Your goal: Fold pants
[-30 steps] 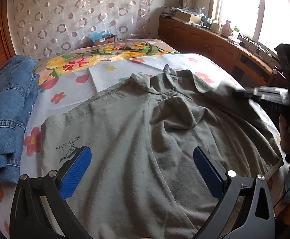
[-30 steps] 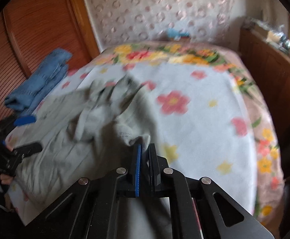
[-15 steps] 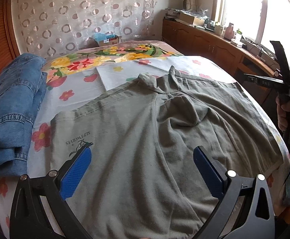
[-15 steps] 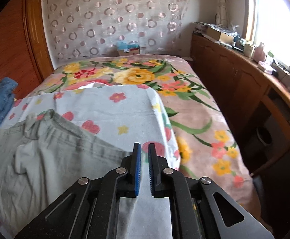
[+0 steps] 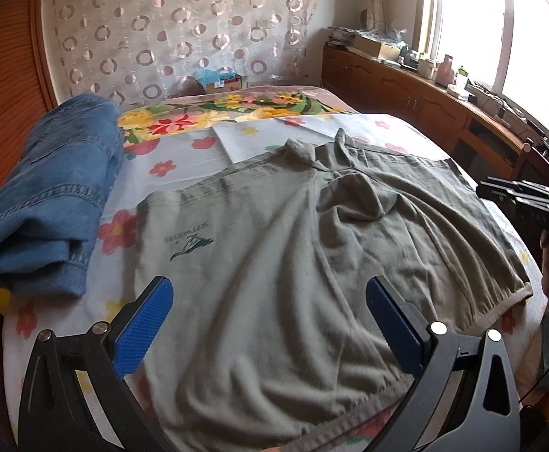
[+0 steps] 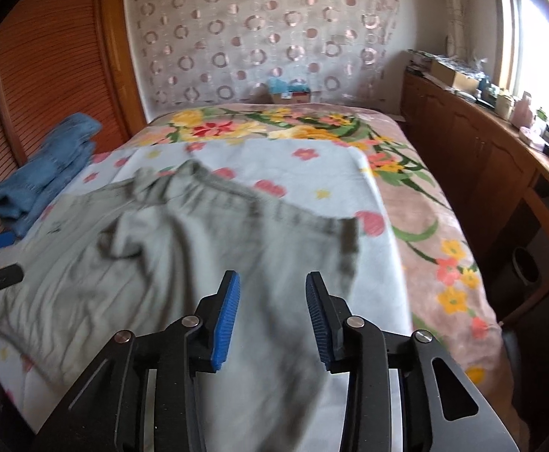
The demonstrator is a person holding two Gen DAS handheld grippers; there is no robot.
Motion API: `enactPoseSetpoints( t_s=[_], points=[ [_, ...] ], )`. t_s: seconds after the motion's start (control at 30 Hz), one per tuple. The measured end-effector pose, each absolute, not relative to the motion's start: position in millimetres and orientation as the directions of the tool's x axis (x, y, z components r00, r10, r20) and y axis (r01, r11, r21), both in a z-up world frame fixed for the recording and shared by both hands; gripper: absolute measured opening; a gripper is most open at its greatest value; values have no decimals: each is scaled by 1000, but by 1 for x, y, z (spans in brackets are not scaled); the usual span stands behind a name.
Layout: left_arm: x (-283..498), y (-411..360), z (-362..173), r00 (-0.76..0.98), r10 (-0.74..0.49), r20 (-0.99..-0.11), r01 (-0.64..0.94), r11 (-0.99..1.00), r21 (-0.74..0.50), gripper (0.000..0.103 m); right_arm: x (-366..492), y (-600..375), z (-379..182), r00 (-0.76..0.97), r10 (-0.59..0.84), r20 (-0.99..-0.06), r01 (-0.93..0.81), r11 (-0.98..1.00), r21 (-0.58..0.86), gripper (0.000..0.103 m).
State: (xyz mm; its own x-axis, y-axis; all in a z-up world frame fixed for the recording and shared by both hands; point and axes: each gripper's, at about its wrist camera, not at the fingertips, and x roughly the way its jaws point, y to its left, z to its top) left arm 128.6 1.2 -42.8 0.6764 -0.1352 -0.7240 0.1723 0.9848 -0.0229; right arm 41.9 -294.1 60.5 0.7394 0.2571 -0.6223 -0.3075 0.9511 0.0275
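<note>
Folded blue denim jeans (image 5: 52,192) sit on the left of the floral bedsheet (image 5: 184,150). Grey-green cotton pants (image 5: 312,248) lie spread flat mid-bed w/ dark logo. Left gripper (image 5: 268,324) wide open above them, holding nothing; right gripper (image 6: 272,314) partly open, also empty.

Daylight floods from window (image 5: 474,34) right of both grippers, blown out to glare. Strong fisheye bending, dark corners. Left view fairly sharp; right view motion-blurred over grey pants (image 6: 184,248), soft shadows in folds
</note>
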Motion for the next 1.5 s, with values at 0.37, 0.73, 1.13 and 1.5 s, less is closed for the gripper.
enactPoseSetpoints(
  t_s=[0.37,0.73,1.13,1.5],
  points=[
    [99,13,-47,691,-91,-717,124,992,-6,103,12,-303,56,734,316,-600,-351,934,63,43],
    [78,29,-52,702,-69,-709,80,997,-18,102,-14,-289,56,758,267,-595,-325,946,11,44],
    [71,54,-66,690,-44,-722,17,999,-45,102,-23,-273,58,791,273,-547,-325,946,2,44],
    [62,61,-76,681,-52,-730,2,998,-69,83,-22,-273,52,794,280,-539,-331,944,3,44]
  ],
)
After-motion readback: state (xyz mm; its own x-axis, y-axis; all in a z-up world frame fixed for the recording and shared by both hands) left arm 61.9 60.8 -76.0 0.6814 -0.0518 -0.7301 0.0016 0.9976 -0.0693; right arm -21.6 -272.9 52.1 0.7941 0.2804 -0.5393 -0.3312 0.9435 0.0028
